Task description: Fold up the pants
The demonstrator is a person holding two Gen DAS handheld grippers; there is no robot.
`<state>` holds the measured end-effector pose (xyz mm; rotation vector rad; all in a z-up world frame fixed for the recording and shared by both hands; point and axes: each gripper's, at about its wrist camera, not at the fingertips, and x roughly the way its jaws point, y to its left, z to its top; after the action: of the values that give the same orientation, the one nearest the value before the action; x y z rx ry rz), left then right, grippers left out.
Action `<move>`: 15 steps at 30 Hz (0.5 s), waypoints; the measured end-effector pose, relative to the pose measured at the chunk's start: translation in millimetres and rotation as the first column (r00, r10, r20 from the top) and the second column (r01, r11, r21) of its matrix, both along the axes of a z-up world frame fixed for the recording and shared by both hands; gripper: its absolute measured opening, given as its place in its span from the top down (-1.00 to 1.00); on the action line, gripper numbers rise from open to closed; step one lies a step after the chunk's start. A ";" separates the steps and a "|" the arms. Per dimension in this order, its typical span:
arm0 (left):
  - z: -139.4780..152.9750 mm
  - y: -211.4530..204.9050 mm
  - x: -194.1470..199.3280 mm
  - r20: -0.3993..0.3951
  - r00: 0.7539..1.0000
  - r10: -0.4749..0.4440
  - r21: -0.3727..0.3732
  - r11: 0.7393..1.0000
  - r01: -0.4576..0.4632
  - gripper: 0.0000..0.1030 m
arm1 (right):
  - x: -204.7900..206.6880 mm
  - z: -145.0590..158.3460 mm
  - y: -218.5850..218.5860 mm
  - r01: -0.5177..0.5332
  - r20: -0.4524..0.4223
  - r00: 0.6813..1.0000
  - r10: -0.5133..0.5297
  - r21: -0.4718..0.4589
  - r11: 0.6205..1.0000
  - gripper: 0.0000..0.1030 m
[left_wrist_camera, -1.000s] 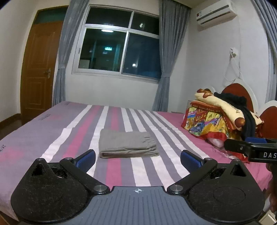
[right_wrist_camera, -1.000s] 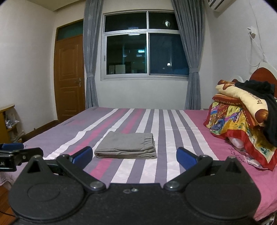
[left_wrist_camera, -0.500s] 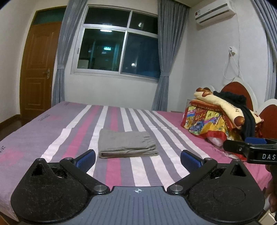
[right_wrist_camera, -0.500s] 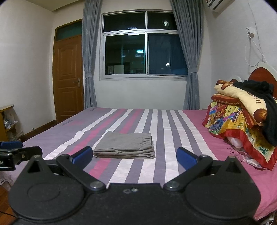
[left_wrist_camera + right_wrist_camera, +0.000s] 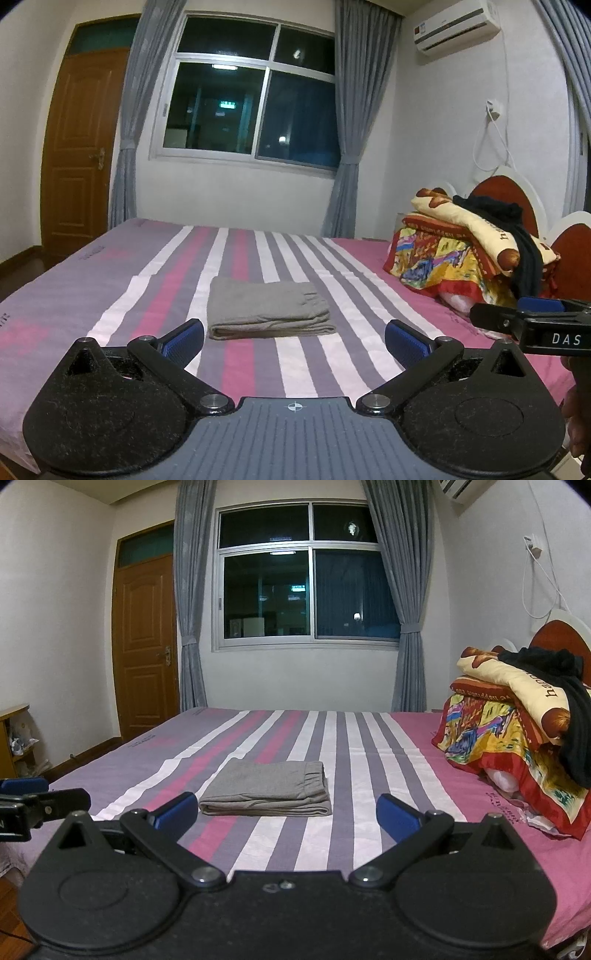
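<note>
- Grey pants [image 5: 269,308] folded into flat rectangle, lying on striped bed sheet [image 5: 110,295] mid-bed; fold edge toward cameras, waistband end to the right.
- Same pants [image 5: 267,788] in right wrist view, centred ahead, well apart from both tools.
- Left tool [image 5: 294,338] spread wide, blue pads [image 5: 183,336] empty, nothing between them; held off the near bed edge, aimed at pants.
- Right tool [image 5: 286,814] also spread wide, blue pads [image 5: 397,816] empty, touching nothing.
- Right tool's finger with lettering "DAS" visible at right edge of left view; left tool's finger poking in at left edge of right view [image 5: 40,805].
- Part of a hand [image 5: 578,421] at far right edge of left view, mostly cut off.
- Pile of colourful bedding [image 5: 495,746] at head end on the right, cream quilt on top, black garment [image 5: 561,701] draped over it.
- Red-and-white headboard [image 5: 517,199] behind pile.
- No containers holding anything; small wooden shelf [image 5: 14,734] at far left with contents too blurred to tell.
- Background: dark window [image 5: 306,579], grey curtains [image 5: 190,602], wooden door [image 5: 146,646], air conditioner [image 5: 454,26] on wall.
</note>
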<state>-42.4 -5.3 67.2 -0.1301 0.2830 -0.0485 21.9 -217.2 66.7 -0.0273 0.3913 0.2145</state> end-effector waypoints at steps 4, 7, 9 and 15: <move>-1.1 1.1 0.1 0.004 1.000 -0.001 0.000 1.000 0.001 -1.00 | -1.1 0.4 2.2 0.003 0.004 1.000 -0.003 0.000 1.000 -1.00; -0.4 1.9 1.0 0.004 1.000 -0.002 0.000 1.000 0.002 -1.00 | -1.4 0.0 3.5 0.005 0.004 1.000 -0.005 -0.001 1.000 -1.00; -0.8 2.4 1.1 0.003 1.000 -0.005 0.000 1.000 0.005 -1.00 | -1.8 -0.1 4.4 0.006 0.004 1.000 -0.006 -0.001 1.000 -1.00; -0.9 1.4 0.7 0.004 1.000 -0.005 0.002 1.000 0.005 -1.00 | -1.8 0.0 4.5 0.006 0.006 1.000 -0.006 -0.002 1.000 -1.00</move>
<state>-41.7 -3.9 66.2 -0.1275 0.2791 -0.0533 20.1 -212.7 66.6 -0.0288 0.3859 0.2078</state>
